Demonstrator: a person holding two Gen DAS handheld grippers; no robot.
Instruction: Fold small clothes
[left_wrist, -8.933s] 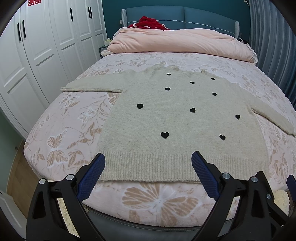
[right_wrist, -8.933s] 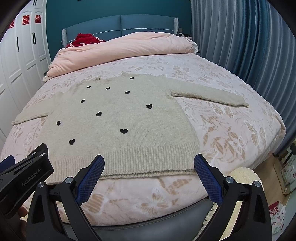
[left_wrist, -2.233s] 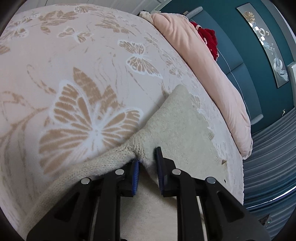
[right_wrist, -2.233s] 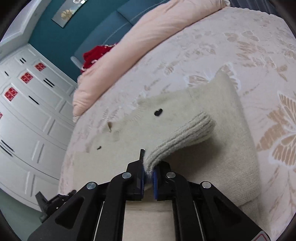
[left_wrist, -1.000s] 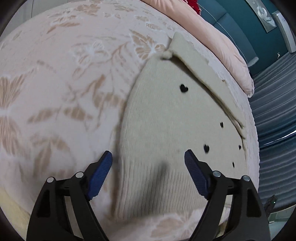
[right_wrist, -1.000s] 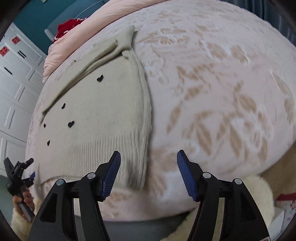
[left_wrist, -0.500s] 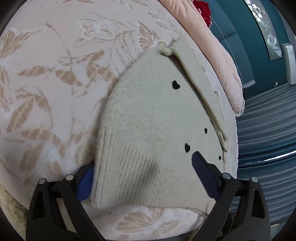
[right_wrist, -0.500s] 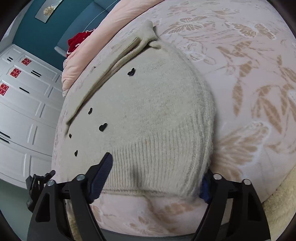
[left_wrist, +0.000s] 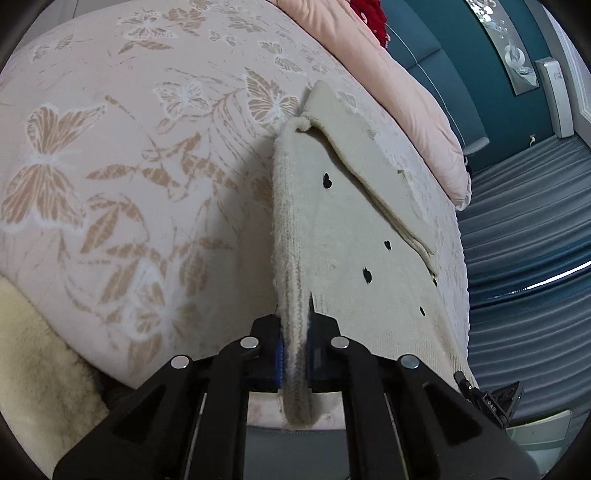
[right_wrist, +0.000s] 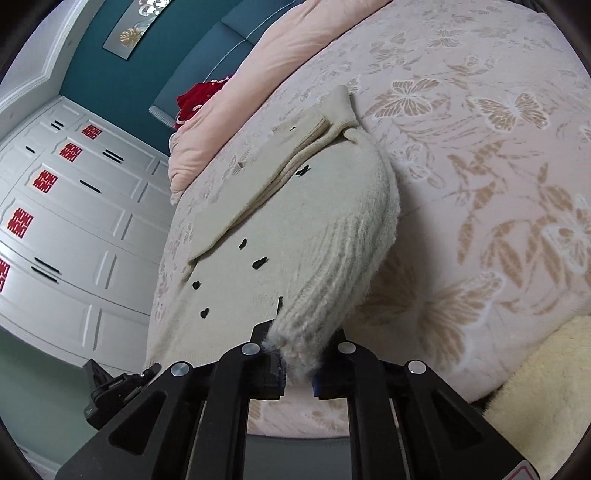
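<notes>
A beige knit sweater (left_wrist: 351, 236) with small black hearts lies on the bed, both sleeves folded in across its upper part. My left gripper (left_wrist: 293, 354) is shut on the sweater's left hem corner and lifts that edge. My right gripper (right_wrist: 297, 363) is shut on the sweater's (right_wrist: 295, 236) right hem corner, which bulges up above the fingers. The other gripper shows at the lower left of the right wrist view (right_wrist: 118, 387).
The bed (left_wrist: 110, 147) has a pink butterfly-print cover. A folded pink duvet (right_wrist: 288, 48) and a red garment (right_wrist: 197, 98) lie at the headboard. White wardrobes (right_wrist: 66, 206) stand on the left, grey curtains (left_wrist: 524, 258) on the right. A cream fluffy rug (right_wrist: 535, 387) lies below.
Half a second ago both grippers were open around the hem corners. Now both have shut on the hem and raised it off the bed.
</notes>
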